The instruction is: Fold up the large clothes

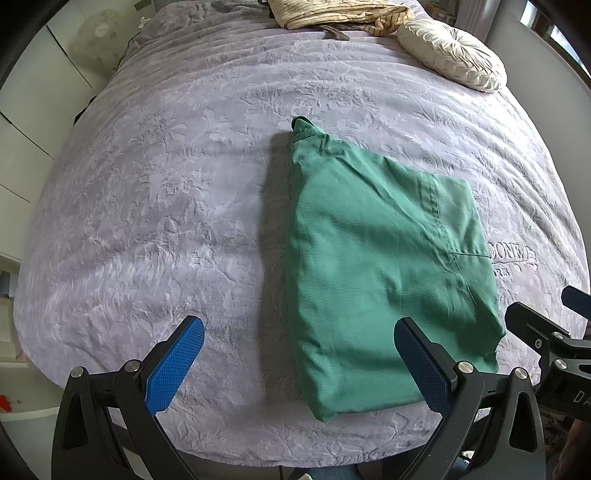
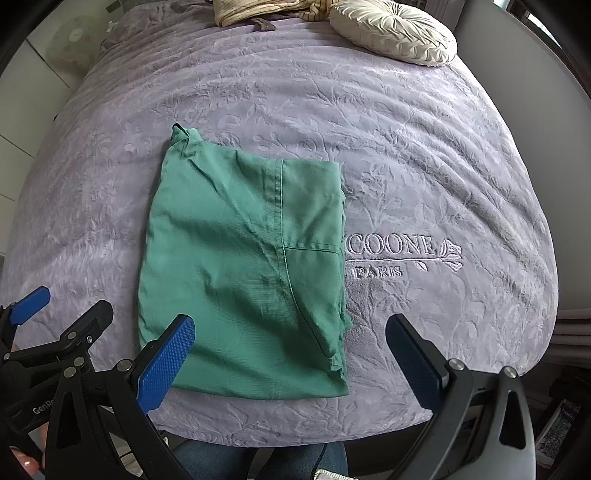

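Observation:
A green garment (image 1: 376,266) lies folded into a rough rectangle on the lilac bedspread (image 1: 166,206), near the bed's front edge. It also shows in the right wrist view (image 2: 243,266), with a seam and pocket line on top. My left gripper (image 1: 299,362) is open and empty, held above the garment's near left edge. My right gripper (image 2: 291,358) is open and empty, above the garment's near right corner. The left gripper's blue fingers (image 2: 29,304) show at the left edge of the right wrist view.
A round cream cushion (image 2: 395,31) lies at the bed's far right. A striped beige cloth (image 1: 340,13) lies at the far end. Embroidered lettering (image 2: 395,247) marks the bedspread (image 2: 424,155) right of the garment. White cupboards (image 1: 26,122) stand to the left.

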